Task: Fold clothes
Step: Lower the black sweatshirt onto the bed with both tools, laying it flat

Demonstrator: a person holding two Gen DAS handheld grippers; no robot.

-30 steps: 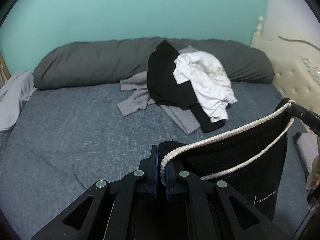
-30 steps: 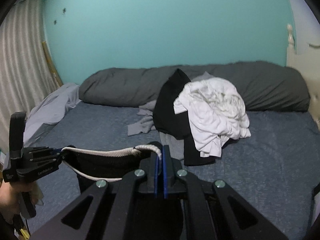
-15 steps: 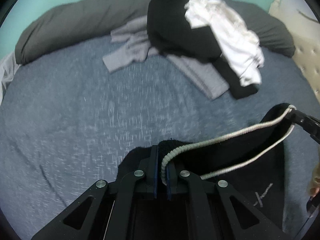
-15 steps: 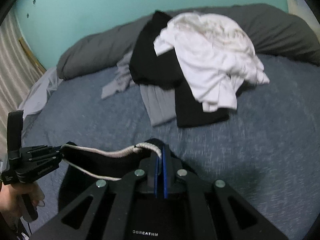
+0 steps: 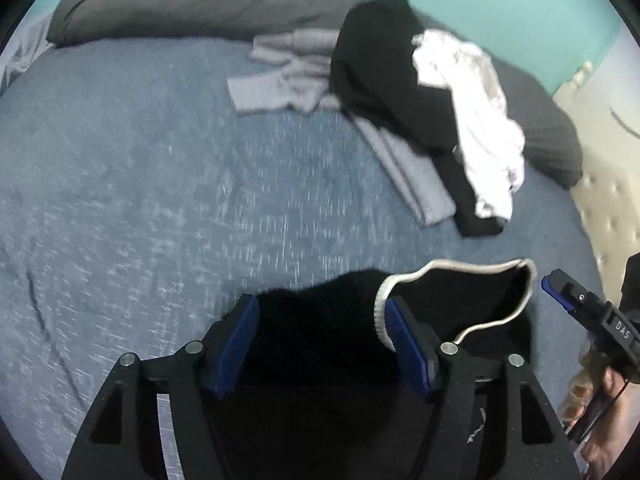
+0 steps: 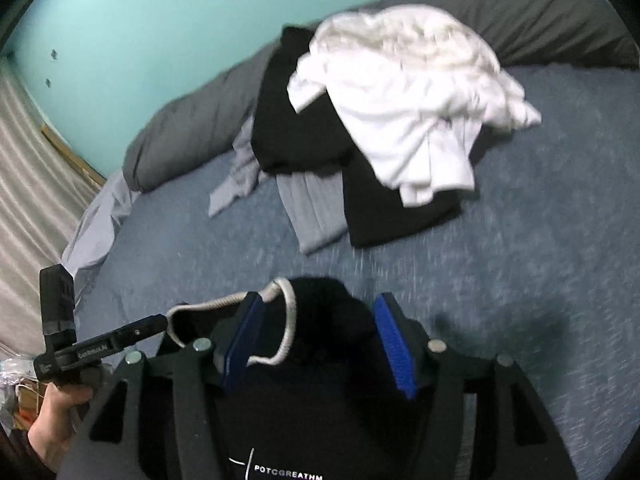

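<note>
Both hand-held tools have just let go: the left gripper [image 5: 320, 340], whose blue pads were pressed together on a white cord-like trim a second ago, has just been opening and now stands spread, and the right gripper [image 6: 318, 344] has just been opening likewise, its pads wide apart. Both cameras now look down more steeply at the blue-grey textured bedspread [image 5: 160, 200], where earlier far more of the teal wall [image 6: 160, 20] showed. The black knit garment with white corded edging [image 5: 460, 308], earlier stretched taut in the air between the two tools, now lies slack on the bedspread at 6 o'clock in both views, its white trim sagging in a loose open loop. Dark fabric lies between each pair of spread pads, but neither pair presses on it; in the left view the trim touches the inner face of the right-hand pad. White lettering shows on the garment near the bottom edge of the right view. Toward 1 o'clock in the left view sits the heap of unfolded clothes [image 5: 400, 120], a white crumpled shirt over black and grey pieces, lying against the long dark grey bolster pillow [image 5: 200, 4]. The scene is motion-blurred.
</note>
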